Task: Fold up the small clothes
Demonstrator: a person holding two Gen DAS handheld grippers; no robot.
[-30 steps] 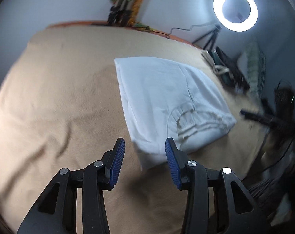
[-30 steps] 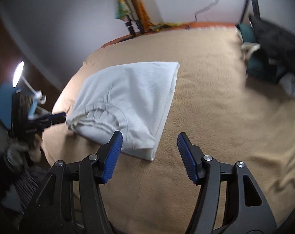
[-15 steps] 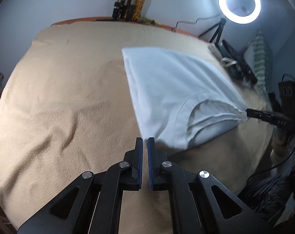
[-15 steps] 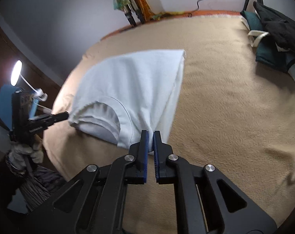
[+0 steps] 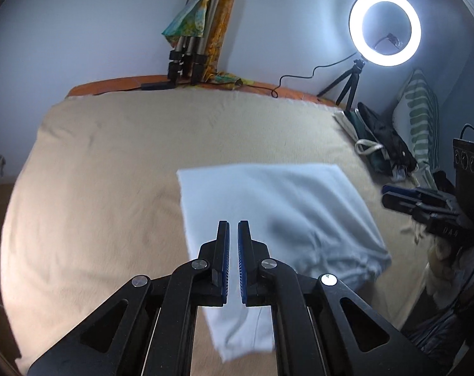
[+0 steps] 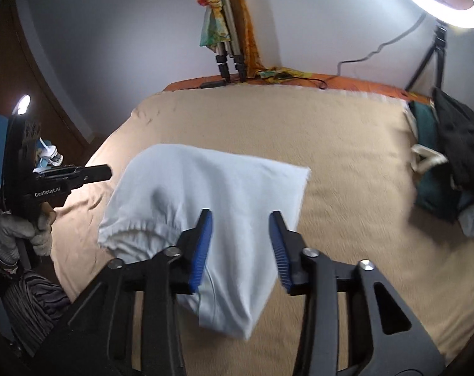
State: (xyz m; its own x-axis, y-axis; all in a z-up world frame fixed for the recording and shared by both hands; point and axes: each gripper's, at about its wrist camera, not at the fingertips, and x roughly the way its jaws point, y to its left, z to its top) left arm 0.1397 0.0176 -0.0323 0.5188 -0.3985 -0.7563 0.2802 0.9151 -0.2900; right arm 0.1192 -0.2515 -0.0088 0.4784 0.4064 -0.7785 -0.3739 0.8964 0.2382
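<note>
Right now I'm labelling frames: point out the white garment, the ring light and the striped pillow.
white garment (image 5: 268, 194): left wrist view, flat upper panel.
ring light (image 5: 359, 9): left wrist view, glowing rim.
striped pillow (image 5: 422, 116): left wrist view, striped face.

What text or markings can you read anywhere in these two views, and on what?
"GenRobot.AI": white lettering on the side of the left gripper, seen in the right wrist view.
Pale marks on the side of the right gripper, seen in the left wrist view: too blurred to read.
Nothing else carries readable text.

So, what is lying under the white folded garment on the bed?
The white garment lies on the beige blanket, which shows all around it. Whatever is beneath its folded layers is covered.
</note>
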